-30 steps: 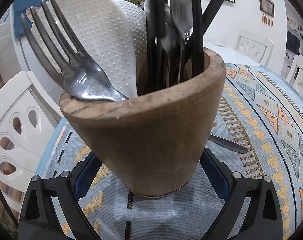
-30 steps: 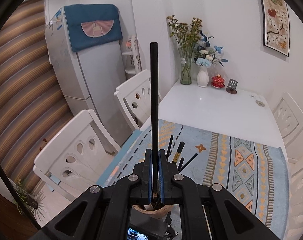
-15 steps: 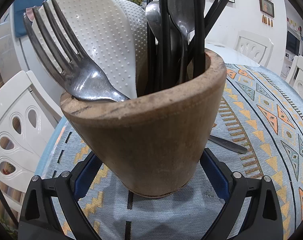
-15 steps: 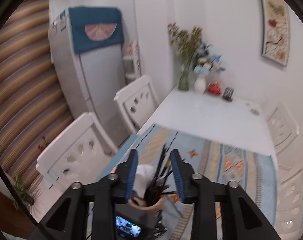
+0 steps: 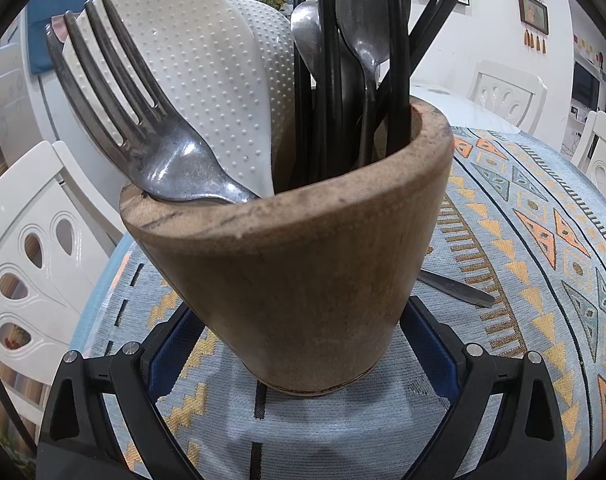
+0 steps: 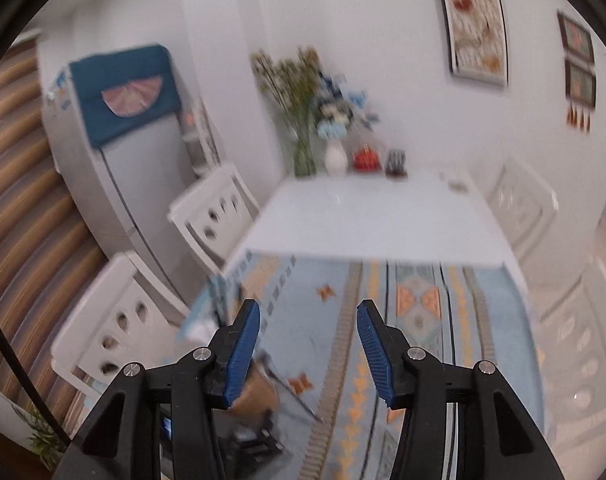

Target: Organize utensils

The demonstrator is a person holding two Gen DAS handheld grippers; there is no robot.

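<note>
Your left gripper [image 5: 299, 364] clamps the wooden holder [image 5: 295, 264], already stocked: fork [image 5: 143, 136] at ten o'clock, chopsticks [image 5: 327, 72] at twelve. One utensil [image 5: 455, 290] lies behind at three. Your right gripper [image 6: 307, 354] has just been opening, half-spread and empty.

Landmark: wooden holder [image 5: 295, 280], standing on the patterned cloth [image 5: 543, 216]. In it: fork [image 5: 143, 136] leaning left over the rim, rice paddles [image 5: 207, 80] behind the fork, spoons [image 5: 359, 28] and chopsticks [image 5: 399, 60] upright to their right. A utensil handle [image 5: 455, 288] lies on the cloth, right of the holder's base
</note>
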